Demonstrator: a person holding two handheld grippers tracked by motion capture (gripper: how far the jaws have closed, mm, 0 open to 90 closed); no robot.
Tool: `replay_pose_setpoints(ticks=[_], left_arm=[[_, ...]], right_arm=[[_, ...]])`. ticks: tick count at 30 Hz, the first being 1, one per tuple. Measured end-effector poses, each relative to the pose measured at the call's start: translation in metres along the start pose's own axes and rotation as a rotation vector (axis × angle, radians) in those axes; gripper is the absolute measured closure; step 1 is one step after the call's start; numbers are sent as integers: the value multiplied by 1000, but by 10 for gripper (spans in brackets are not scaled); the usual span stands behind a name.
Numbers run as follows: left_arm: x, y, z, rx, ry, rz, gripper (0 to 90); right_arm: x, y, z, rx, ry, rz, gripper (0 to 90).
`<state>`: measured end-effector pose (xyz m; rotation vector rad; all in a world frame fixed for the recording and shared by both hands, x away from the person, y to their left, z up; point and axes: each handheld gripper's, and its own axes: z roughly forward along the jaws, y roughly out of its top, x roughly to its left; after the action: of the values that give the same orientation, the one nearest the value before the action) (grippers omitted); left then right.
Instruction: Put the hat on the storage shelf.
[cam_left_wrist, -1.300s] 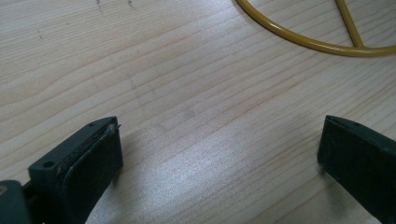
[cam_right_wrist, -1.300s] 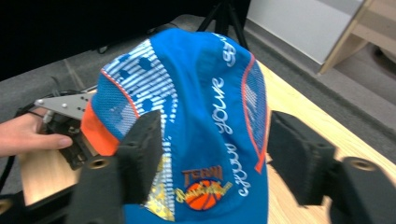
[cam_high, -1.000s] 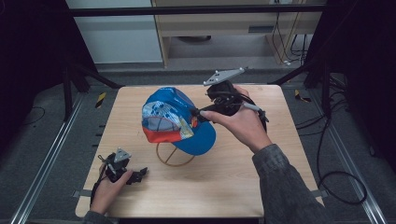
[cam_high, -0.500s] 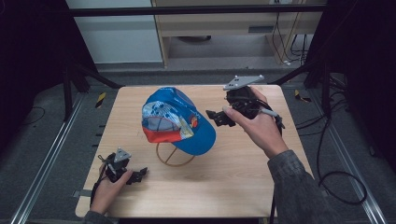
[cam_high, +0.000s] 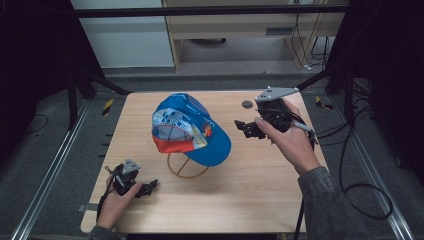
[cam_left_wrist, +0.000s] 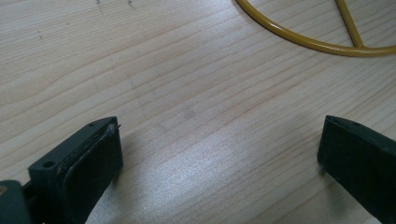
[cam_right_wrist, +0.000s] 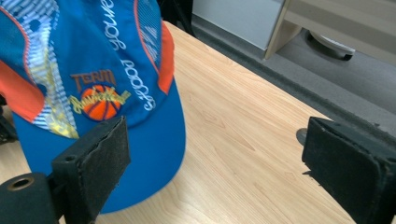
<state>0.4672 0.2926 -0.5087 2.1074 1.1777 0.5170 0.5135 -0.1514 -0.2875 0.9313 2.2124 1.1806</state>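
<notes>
While a blue cap (cam_high: 192, 129) sits on a wire stand (cam_high: 186, 166) mid-frame, the right gripper (cam_high: 246, 128) hovers beside it, released; the left gripper (cam_high: 150, 187), lower left, is also released.

The right hand-held gripper (cam_right_wrist: 215, 158), jaws wide apart, faces the blue cap's (cam_right_wrist: 140, 135) brim over the wooden table (cam_right_wrist: 243, 140).

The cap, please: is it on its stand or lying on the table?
On its stand: the cap sits raised above the table on a yellow wire stand.
</notes>
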Motion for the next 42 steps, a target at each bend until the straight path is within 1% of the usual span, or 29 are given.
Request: replay_pose_setpoints(ticks=[2,3,4,6,8,9,10,11,12,13,15,16,17,18,19,20,22,23,24,25,27,28,31,32,34,38,40,42], left_arm=[[0,0,0,0,0,0,0],[0,0,0,0,0,0,0],[0,0,0,0,0,-1,0],[0,0,0,0,0,-1,0],[0,0,0,0,1,-1,0],[0,0,0,0,0,-1,0],[0,0,0,0,0,-1,0],[0,0,0,0,1,-1,0],[0,0,0,0,1,-1,0],[0,0,0,0,1,-1,0],[0,0,0,0,1,-1,0],[0,0,0,0,1,-1,0],[0,0,0,0,1,-1,0],[0,0,0,0,1,-1,0],[0,0,0,0,1,-1,0],[0,0,0,0,1,-1,0],[0,0,0,0,2,-1,0],[0,0,0,1,1,-1,0],[0,0,0,0,2,-2,0],[0,0,0,0,2,-2,0],[0,0,0,0,2,-2,0],[0,0,0,0,2,-2,0],[0,0,0,0,2,-2,0],[0,0,0,0,2,-2,0],[0,0,0,0,2,-2,0],[0,0,0,0,2,-2,0],[0,0,0,1,1,-2,0],[0,0,0,1,2,-2,0]], right_arm=[[-1,-3,-1,-1,-5,0,84],[-4,-8,-2,0,-15,12,85],[-4,-8,-2,0,-15,12,85],[-10,-17,-3,2,-34,23,86],[-12,-20,-3,4,-40,26,89],[-15,-27,-3,1,-53,35,91],[-15,-27,-3,1,-53,35,91],[-18,-34,-3,8,-62,48,98],[-18,-34,-3,8,-62,48,98],[-20,-42,-2,14,-65,58,99],[-22,-49,-1,18,-74,60,102],[-22,-49,-1,18,-74,60,102],[-24,-57,0,21,-76,68,103],[-24,-57,0,21,-76,68,103],[-26,-63,0,26,-79,69,103],[-26,-63,0,26,-79,69,103],[-27,-70,1,29,-82,83,104],[-29,-74,1,33,-84,79,104],[-29,-80,1,37,-88,86,105],[-29,-80,1,37,-88,86,105],[-30,-89,2,43,-94,90,105],[-30,-89,2,43,-94,90,105],[-31,-98,1,38,-92,101,105],[-31,-98,1,38,-92,101,105],[-30,-103,1,38,-91,99,105],[-29,-110,1,41,-88,104,105],[-29,-112,2,41,-89,99,105],[-28,-115,2,42,-88,106,105]])
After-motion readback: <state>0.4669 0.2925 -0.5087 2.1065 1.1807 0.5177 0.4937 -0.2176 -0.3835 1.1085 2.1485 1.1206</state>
